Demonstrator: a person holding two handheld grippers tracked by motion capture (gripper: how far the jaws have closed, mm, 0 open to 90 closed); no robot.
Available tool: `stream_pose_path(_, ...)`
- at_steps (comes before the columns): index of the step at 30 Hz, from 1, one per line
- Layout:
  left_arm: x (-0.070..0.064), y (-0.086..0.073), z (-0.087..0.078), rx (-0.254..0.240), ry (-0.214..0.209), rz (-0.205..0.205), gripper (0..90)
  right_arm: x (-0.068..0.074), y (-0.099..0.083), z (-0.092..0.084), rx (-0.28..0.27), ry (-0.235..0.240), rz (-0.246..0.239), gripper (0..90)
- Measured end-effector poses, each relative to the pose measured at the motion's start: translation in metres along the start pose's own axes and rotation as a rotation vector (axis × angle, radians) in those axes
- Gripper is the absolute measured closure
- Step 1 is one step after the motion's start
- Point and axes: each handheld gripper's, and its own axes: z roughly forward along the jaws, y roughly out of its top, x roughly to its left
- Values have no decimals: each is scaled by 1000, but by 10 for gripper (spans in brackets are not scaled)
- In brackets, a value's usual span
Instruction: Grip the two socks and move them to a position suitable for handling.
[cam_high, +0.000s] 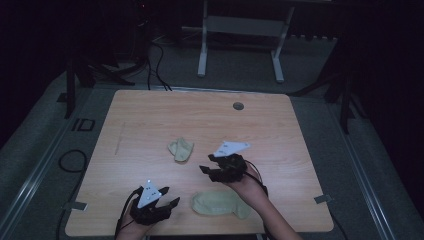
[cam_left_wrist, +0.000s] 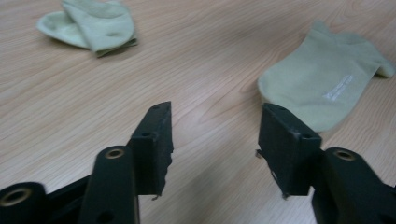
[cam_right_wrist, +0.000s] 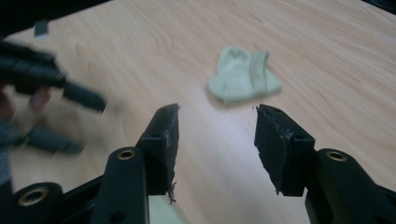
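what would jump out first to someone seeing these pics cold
Two pale green socks on the wooden table: a folded sock near the middle and a flat sock at the near edge. The left gripper and right gripper hover with open, empty jaws.

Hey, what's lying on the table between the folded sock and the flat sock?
Nothing lies there: in the left gripper view, bare wood separates the folded sock from the flat sock. In the high view, the right tongs hover over that gap.

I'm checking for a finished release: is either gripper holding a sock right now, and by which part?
Nothing is held. The left gripper and right gripper both stand open with bare table between their fingers; the flat sock and folded sock lie free.
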Motion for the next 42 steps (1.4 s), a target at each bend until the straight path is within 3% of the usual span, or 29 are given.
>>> stream_pose_path(4,6,-5,-3,-6,6,-18,422,-3,21,35,14,-7,19,474)
stream_pose_path(10,12,-8,-1,0,21,-20,381,-9,41,91,71,-59,41,438)
stream_pose_path(14,13,-10,1,11,12,-26,381,-16,43,127,138,-106,85,401)
stream_pose_path(16,13,-10,2,14,5,-29,381,-18,41,141,180,-133,85,382)
stream_pose_path(21,12,-11,1,13,0,-39,381,-27,34,167,241,-185,111,366)
stream_pose_path(24,13,-12,1,14,-4,-42,381,-29,31,176,231,-178,148,367)
stream_pose_path(27,15,-12,1,16,-5,-51,381,-23,31,178,221,-169,112,450)
stream_pose_path(30,16,-12,1,14,-7,-57,381,-24,31,177,220,-145,114,518)
stream_pose_path(31,15,-12,0,13,-3,-56,381,-24,31,177,221,-137,115,568)
stream_pose_path(32,15,-12,0,13,0,-53,381,-23,31,176,217,-116,105,695)
stream_pose_path(33,15,-12,0,12,1,-54,381,-22,31,176,215,-109,97,725)
stream_pose_path(42,14,-13,-1,12,-6,-60,381,-18,36,167,236,-114,28,780)
